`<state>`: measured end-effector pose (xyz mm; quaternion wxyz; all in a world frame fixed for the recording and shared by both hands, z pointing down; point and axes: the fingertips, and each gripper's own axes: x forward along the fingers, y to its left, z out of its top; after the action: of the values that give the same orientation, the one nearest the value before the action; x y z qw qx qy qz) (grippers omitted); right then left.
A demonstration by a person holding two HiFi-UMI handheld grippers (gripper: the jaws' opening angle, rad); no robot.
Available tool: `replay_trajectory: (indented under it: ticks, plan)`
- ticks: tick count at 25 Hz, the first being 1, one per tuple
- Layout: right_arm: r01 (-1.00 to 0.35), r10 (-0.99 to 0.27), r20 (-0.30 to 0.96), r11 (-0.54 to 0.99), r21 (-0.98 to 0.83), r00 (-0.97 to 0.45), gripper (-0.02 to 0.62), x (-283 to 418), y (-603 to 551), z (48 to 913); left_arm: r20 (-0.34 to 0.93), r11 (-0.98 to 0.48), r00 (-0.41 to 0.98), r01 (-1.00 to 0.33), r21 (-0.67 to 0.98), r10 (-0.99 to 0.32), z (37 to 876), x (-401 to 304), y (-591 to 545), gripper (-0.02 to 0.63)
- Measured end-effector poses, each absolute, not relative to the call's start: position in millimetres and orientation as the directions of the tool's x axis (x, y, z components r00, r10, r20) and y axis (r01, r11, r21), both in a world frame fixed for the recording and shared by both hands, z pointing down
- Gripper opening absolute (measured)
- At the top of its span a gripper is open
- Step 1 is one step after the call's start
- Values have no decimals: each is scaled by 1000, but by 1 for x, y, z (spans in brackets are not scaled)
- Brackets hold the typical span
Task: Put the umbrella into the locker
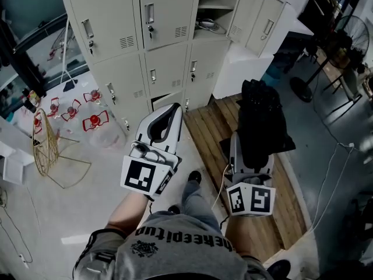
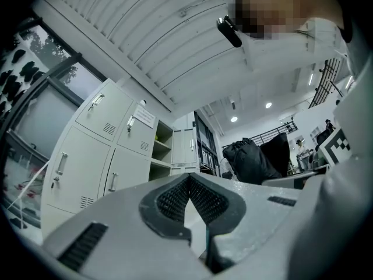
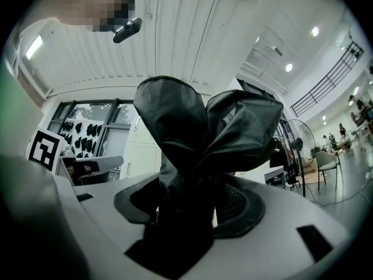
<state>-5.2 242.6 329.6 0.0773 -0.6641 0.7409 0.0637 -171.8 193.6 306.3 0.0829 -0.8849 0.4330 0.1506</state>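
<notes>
So, the umbrella (image 1: pixel 259 121) — black, folded, its fabric bunched into loose lobes — is clamped in the right gripper (image 3: pixel 198 198). The pads are squeezed in on its narrow part from both sides, and the bunched end sticks out well past the jaws. It's held up in the air over the wooden planking (image 1: pixel 207 130), toward the planking's far end where it meets the lockers (image 1: pixel 163 34), and it's not inside any compartment.

The left gripper (image 1: pixel 173 111) is held beside it, above the pale floor just off the planking's left edge, pointed at the lower rows of locker doors. Its jaws are closed tip to tip with nothing caught between them. That's plain in the left gripper view, where only a thin sliver of gap is seen below the meeting pads.

Most locker doors in the bank are seen closed. One open compartment (image 1: pixel 214 6) is seen at the bank's upper right, with a shelf inside and something small lying on it that can't be made out. The umbrella is well apart from that opening.

Off to the sides, a gold wire basket (image 1: pixel 45 142) is seen on the floor at the left, a standing fan (image 1: pixel 354 31) at the far right, and a white cable (image 1: pixel 329 179) trailing along the floor past the planking's right edge.
</notes>
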Motion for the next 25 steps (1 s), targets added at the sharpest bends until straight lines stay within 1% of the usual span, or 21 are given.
replay_trajectory:
  ticks: [12, 25]
  plan:
    - [-989, -967, -210, 149, 6, -147, 256, 30, 107, 320, -359, -557, 530, -830, -32, -768, 292, -147, 71, 5]
    - [-975, -948, -226, 219, 44, -224, 256, 81, -24, 303, -401, -510, 480, -860, -37, -780, 276, -91, -51, 5]
